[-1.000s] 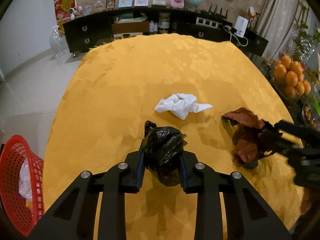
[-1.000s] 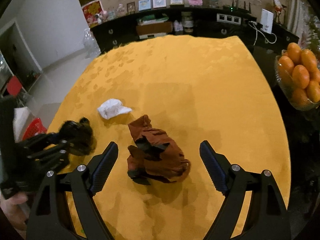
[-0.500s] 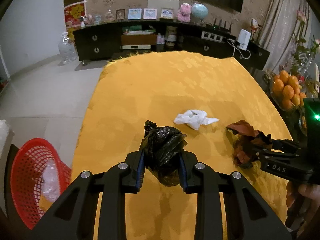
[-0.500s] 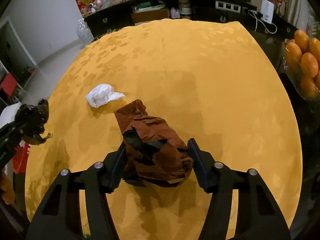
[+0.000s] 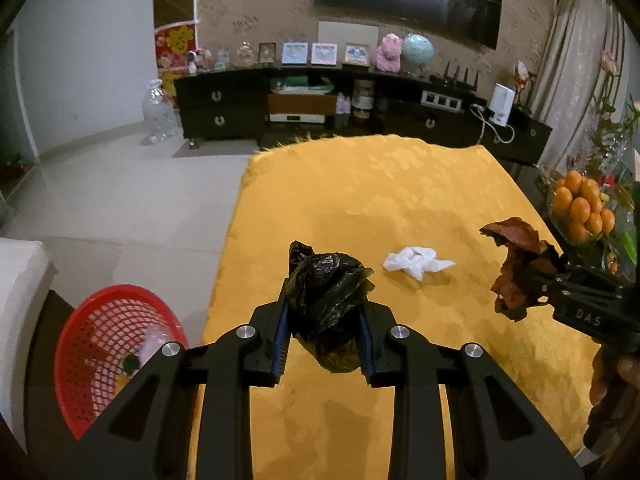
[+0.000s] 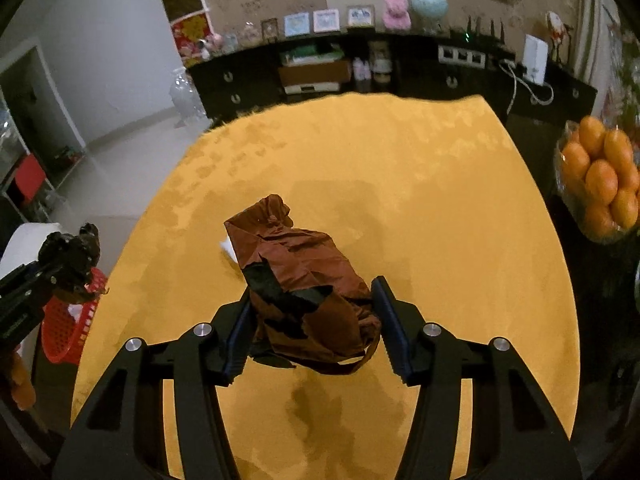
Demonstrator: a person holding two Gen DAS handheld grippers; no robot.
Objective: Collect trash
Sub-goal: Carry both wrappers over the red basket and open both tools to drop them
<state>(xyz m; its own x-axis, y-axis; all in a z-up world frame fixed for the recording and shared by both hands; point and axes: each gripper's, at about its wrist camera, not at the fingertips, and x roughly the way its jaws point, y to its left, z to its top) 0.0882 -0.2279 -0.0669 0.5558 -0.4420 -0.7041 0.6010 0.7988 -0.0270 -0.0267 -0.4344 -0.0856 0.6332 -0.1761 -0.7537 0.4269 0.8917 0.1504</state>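
Left wrist view had the black plastic bag (image 5: 326, 304) clamped tight in the left gripper (image 5: 325, 340), lifted clear over the tabletop's (image 5: 360, 184) near left edge, probably heading for the red basket (image 5: 100, 344) on the floor just off that edge. The right gripper (image 6: 316, 332) was clenched on the crumpled brown bag (image 6: 300, 280), also raised. The white tissue (image 5: 416, 262) lay mid-table, not yet collected.

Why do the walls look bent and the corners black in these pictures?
Left wrist view: fisheye lens bows the wall and TV, black ring at the corners. Right wrist view: same bending, dim warm light, soft shadow on the yellow tablecloth under the brown bag.
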